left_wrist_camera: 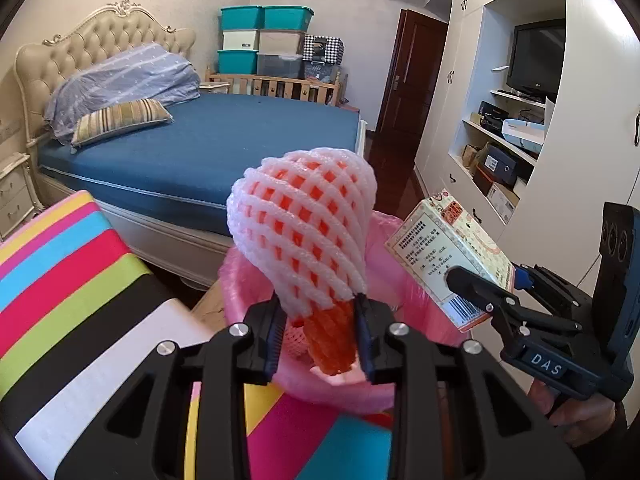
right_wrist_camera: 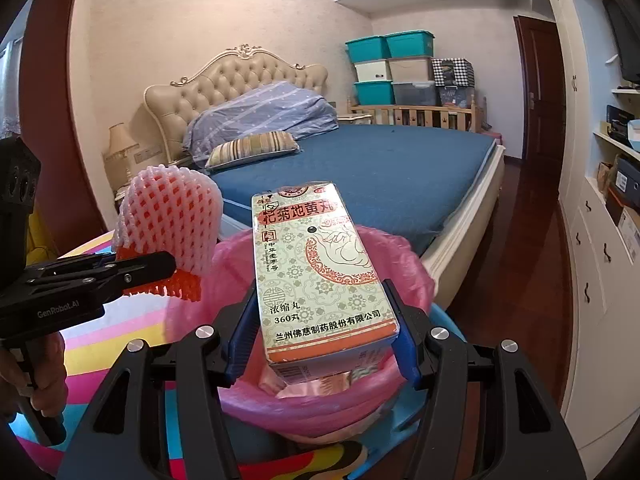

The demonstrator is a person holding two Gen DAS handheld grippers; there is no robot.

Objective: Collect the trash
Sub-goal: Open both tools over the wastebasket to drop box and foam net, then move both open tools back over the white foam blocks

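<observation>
The left gripper point(left_wrist_camera: 320, 332) is pinched nearly shut on the narrow lower end of a foam fruit net point(left_wrist_camera: 302, 232), white mesh over an orange inner net, so the bulbous top stands up above the jaws and over the near rim of the pink-lined trash bin point(left_wrist_camera: 240, 280). The right gripper point(right_wrist_camera: 322, 344) is clamped across the short width of a medicine box point(right_wrist_camera: 316, 268), its 2 pads pressing the long side faces near the bottom end, with the rest of the box leaning forward over the bin's opening. Both pieces of trash are therefore in the air just above the bin, not yet inside it. The net looks very light, soft and springy: it squashes flat under the pads, cannot break, and its open mesh gives plenty of bite, so a pinch anywhere on the neck should be secure, though it may cling to the ribbed pads on release. The box looks like thin cardboard, light and fairly stiff but smooth-faced; a hard squeeze on the broad walls could dent it, so gripping close to an end flap, as here, seems the firmest place. The bin liner is thin, slack plastic.
</observation>
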